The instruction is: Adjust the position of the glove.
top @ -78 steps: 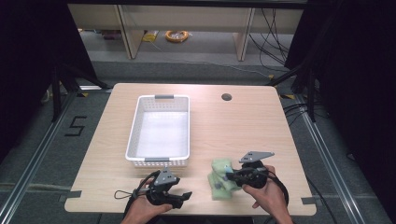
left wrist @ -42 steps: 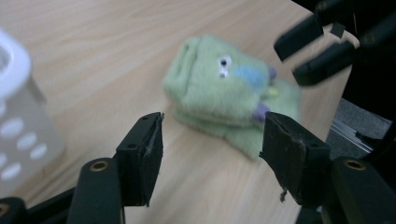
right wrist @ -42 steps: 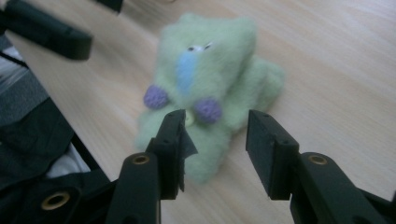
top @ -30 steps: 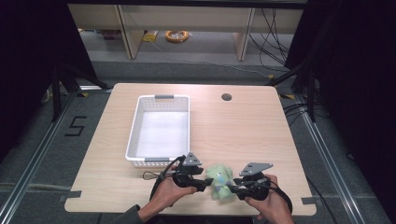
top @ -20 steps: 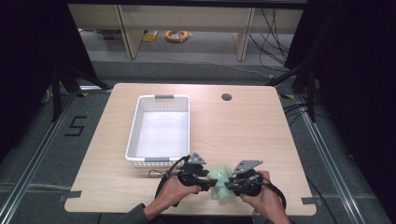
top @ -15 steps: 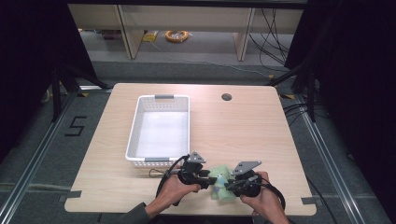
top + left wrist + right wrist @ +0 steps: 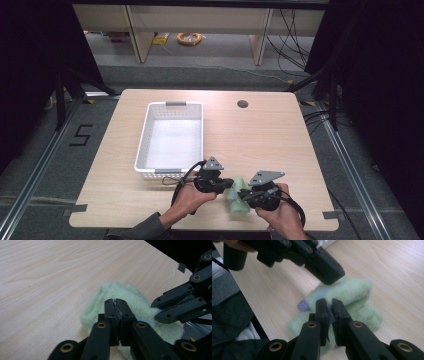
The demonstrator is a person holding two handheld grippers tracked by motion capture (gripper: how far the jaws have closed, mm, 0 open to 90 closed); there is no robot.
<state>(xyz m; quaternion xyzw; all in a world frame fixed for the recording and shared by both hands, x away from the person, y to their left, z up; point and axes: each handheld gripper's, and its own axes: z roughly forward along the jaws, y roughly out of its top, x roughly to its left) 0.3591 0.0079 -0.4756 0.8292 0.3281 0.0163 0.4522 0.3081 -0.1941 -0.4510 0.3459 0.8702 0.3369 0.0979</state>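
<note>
A pale green fuzzy cloth [image 7: 239, 201] with a small purple tuft [image 7: 303, 305] lies crumpled near the table's front edge. My left gripper [image 7: 229, 184] comes at it from the left and my right gripper [image 7: 245, 194] from the right. Both sets of jaws have just been closing. In the left gripper view the jaws [image 7: 116, 301] are pressed together over the cloth [image 7: 117, 290], with a thin fold pinched between them. In the right gripper view the jaws [image 7: 328, 302] pinch dark purple fabric of the cloth [image 7: 357, 290]. The left gripper [image 7: 334, 275] hangs just above.
A white slatted basket [image 7: 145, 135] stands on the wooden table [image 7: 260, 140] left of centre, just behind my left hand. A round cable hole [image 7: 243, 104] sits near the far edge. The front edge is close below both hands.
The left hand came in from the left to the cloth. Both grippers drew together at the cloth, and their jaws went from open to shut on it.
</note>
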